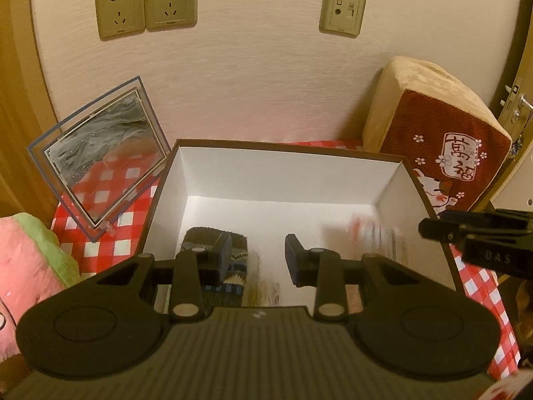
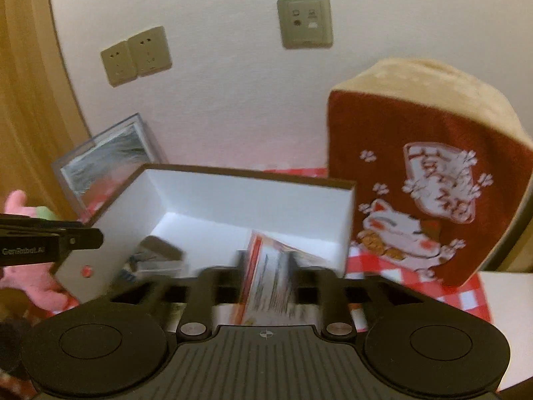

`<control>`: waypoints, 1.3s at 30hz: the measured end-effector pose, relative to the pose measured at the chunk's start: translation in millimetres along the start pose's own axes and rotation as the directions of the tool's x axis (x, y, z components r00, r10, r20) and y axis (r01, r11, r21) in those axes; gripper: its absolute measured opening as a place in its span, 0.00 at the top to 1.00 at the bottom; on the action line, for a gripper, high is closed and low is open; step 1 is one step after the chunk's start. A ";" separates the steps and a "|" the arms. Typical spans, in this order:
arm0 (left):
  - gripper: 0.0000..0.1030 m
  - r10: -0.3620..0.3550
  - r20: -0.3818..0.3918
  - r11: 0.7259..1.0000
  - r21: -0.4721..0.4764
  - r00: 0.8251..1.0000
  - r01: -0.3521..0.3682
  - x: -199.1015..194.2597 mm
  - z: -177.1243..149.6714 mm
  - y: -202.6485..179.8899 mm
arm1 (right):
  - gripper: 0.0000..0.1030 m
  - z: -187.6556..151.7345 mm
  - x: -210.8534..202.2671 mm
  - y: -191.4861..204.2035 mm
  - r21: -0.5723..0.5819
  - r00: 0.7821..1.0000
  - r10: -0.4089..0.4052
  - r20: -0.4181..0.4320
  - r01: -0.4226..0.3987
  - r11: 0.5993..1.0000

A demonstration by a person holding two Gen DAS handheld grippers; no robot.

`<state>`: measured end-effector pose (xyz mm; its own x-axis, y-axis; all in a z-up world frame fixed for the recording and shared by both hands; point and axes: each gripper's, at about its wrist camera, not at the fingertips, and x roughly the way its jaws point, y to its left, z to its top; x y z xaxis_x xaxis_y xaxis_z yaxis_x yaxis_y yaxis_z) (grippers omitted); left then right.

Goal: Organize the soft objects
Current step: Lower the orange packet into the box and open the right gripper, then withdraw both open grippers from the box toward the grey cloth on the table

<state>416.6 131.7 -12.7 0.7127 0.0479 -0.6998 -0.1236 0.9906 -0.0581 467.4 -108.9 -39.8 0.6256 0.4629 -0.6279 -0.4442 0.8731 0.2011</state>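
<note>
My left gripper (image 1: 258, 260) hangs part-open and empty over the white-lined box (image 1: 283, 170); my right gripper (image 2: 266, 266) straddles a blurred printed packet (image 2: 269, 280), grip unclear.

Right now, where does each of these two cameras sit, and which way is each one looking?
Left wrist: sits on the left gripper, looking down along its open fingers into the white box; the right gripper's tip shows at the right edge.
Right wrist: sits on the right gripper, over the same box, a blurred printed packet between its fingers; the left gripper's tip shows at the left edge.
Shared: box, knitted sock, cat cushion, mirror, wall sockets.
</note>
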 end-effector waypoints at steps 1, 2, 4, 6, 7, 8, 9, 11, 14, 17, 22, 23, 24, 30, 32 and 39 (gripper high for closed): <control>0.67 -0.001 -0.001 1.000 -0.005 1.000 0.001 -2.4 -1.5 0.5 | 0.46 -1.9 -3.0 -0.2 0.010 1.000 0.006 0.009 -0.006 1.000; 0.67 -0.001 -0.003 1.000 -0.009 1.000 0.001 -4.5 -2.9 0.8 | 0.46 -3.8 -6.4 0.1 0.013 1.000 0.011 0.018 -0.011 1.000; 0.66 -0.005 -0.004 1.000 -0.018 1.000 0.005 -10.0 -7.2 2.0 | 0.45 -7.7 -11.7 1.3 0.006 1.000 0.022 0.006 -0.022 1.000; 0.66 -0.005 -0.010 1.000 -0.028 1.000 0.004 -16.2 -13.0 3.3 | 0.45 -12.7 -17.3 3.4 -0.003 1.000 0.024 -0.006 -0.024 1.000; 0.66 -0.004 -0.012 1.000 -0.031 1.000 0.004 -19.2 -15.9 3.7 | 0.45 -15.9 -21.0 3.4 -0.006 1.000 0.029 -0.009 -0.029 1.000; 0.66 -0.004 -0.013 0.999 -0.033 1.000 0.003 -22.3 -18.8 3.9 | 0.45 -18.8 -24.3 3.1 -0.006 0.999 0.032 -0.012 -0.032 0.999; 0.66 -0.003 -0.016 0.999 -0.036 1.000 0.002 -26.3 -22.6 4.0 | 0.45 -22.3 -28.6 2.6 -0.002 0.999 0.032 -0.013 -0.032 0.999; 0.65 0.001 -0.018 0.999 -0.042 1.000 -0.002 -33.8 -30.4 4.7 | 0.45 -29.3 -36.9 1.4 0.010 0.999 0.038 -0.015 -0.038 0.999; 0.63 0.002 -0.022 0.998 -0.057 1.000 -0.003 -44.5 -42.3 5.6 | 0.45 -40.2 -49.3 0.4 0.021 0.999 0.046 -0.022 -0.046 0.999; 0.63 -0.003 -0.033 0.997 -0.078 0.999 0.000 -54.9 -55.4 6.1 | 0.45 -50.9 -61.5 0.5 0.026 0.998 0.048 -0.027 -0.047 0.999; 0.63 -0.010 -0.057 0.996 -0.094 0.998 0.005 -70.5 -79.6 3.8 | 0.45 -68.8 -80.5 1.2 0.023 0.998 0.042 -0.037 -0.041 0.999; 0.63 -0.011 -0.062 0.996 -0.095 0.998 0.005 -73.0 -84.0 3.1 | 0.45 -72.6 -83.7 1.5 0.021 0.998 0.042 -0.042 -0.041 0.999; 0.63 -0.010 -0.067 0.995 -0.096 0.998 0.003 -76.3 -89.6 2.0 | 0.45 -76.5 -86.7 1.7 0.021 0.998 0.041 -0.048 -0.040 0.999; 0.62 -0.028 -0.112 0.993 -0.116 0.993 0.015 -86.6 -120.3 -6.1 | 0.45 -103.7 -101.7 1.1 0.048 0.995 0.039 -0.088 -0.035 0.998; 0.62 -0.033 -0.133 0.993 -0.115 0.991 0.018 -87.0 -130.9 -9.9 | 0.45 -114.1 -104.2 0.4 0.051 0.994 0.029 -0.108 -0.024 0.998; 0.62 -0.056 -0.209 0.993 -0.109 0.976 0.034 -85.2 -165.6 -28.1 | 0.45 -152.9 -114.6 -1.0 0.071 0.983 0.027 -0.184 -0.014 0.997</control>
<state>245.0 78.6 -69.3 0.5584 -0.0359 -0.8288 -0.1738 0.9718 -0.1592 298.0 -186.2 -83.0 0.4852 0.4500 -0.7497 -0.4063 0.8752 0.2625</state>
